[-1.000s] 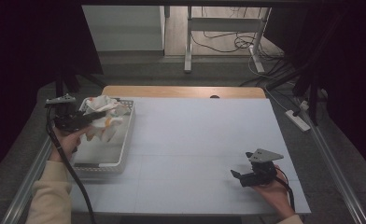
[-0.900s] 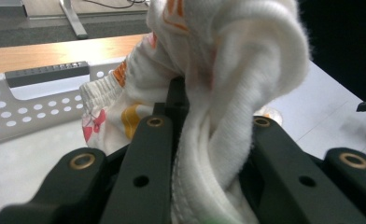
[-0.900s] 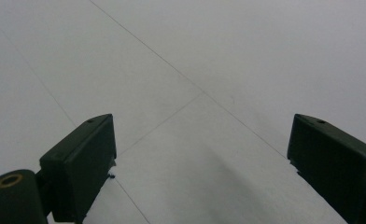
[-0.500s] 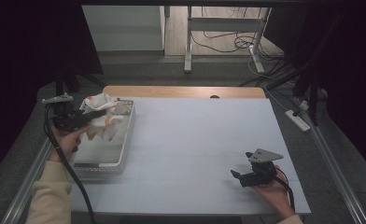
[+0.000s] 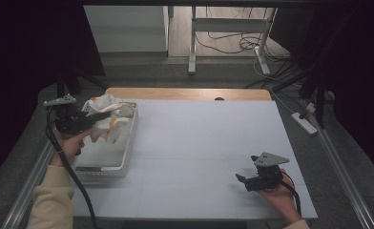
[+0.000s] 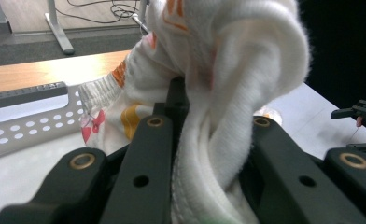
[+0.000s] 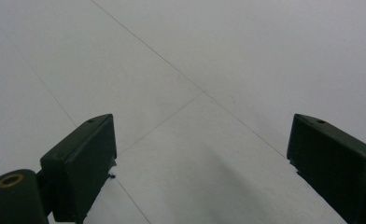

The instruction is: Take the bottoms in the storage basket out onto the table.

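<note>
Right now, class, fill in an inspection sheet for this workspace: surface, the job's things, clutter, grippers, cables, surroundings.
Surface: pale table top with thin seam lines; a wooden edge strip at its far side.
Job's things: white cloth with orange and yellow print, lifted over the white perforated basket at the table's left.
Clutter: nothing seen on the open table top.
Grippers: left gripper shut on the cloth above the basket; right gripper open, held low over bare table at the near right.
Cables: a black cable trails from the left gripper along the sleeve; loose cables on the floor beyond.
Surroundings: dark curtains at both sides, a power strip on the floor at right.
</note>
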`<state>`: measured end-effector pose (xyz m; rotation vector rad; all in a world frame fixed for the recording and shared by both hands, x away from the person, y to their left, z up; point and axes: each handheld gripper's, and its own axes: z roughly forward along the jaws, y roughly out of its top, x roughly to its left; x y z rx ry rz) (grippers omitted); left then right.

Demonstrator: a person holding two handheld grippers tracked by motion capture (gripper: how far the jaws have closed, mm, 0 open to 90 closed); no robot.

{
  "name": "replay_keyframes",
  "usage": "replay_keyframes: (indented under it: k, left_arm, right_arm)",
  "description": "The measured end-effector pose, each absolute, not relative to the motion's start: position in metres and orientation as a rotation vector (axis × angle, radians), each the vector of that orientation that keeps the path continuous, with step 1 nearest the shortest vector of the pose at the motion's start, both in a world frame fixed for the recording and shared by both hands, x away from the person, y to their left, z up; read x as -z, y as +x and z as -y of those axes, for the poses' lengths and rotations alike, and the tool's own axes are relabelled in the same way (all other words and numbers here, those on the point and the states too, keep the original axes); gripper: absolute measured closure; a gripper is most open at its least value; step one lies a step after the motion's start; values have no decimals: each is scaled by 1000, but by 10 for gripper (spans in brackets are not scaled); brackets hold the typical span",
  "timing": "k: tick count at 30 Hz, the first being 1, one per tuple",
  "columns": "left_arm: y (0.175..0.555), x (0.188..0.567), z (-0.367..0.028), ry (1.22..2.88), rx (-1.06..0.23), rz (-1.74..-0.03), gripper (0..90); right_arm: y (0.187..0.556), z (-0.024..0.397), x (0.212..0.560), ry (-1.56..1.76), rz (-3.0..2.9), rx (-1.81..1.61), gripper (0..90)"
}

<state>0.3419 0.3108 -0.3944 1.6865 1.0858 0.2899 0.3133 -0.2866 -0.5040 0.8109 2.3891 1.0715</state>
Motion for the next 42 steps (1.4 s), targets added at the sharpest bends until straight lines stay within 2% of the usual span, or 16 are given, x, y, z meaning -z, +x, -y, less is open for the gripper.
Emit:
replay_keyframes:
  k: [6, 10, 42]
  left_arm:
    - [339, 390, -306, 1680, -302, -1068, 794]
    - [337, 387, -303, 1650, -255, -1026, 794]
    - [331, 376, -269, 1664, -260, -947, 793]
  right_arm:
    - [313, 287, 504, 813, -2391, -1073, 81]
    - [314, 286, 505, 808, -2389, -1073, 81]
    - [314, 286, 504, 807, -2393, -1074, 81]
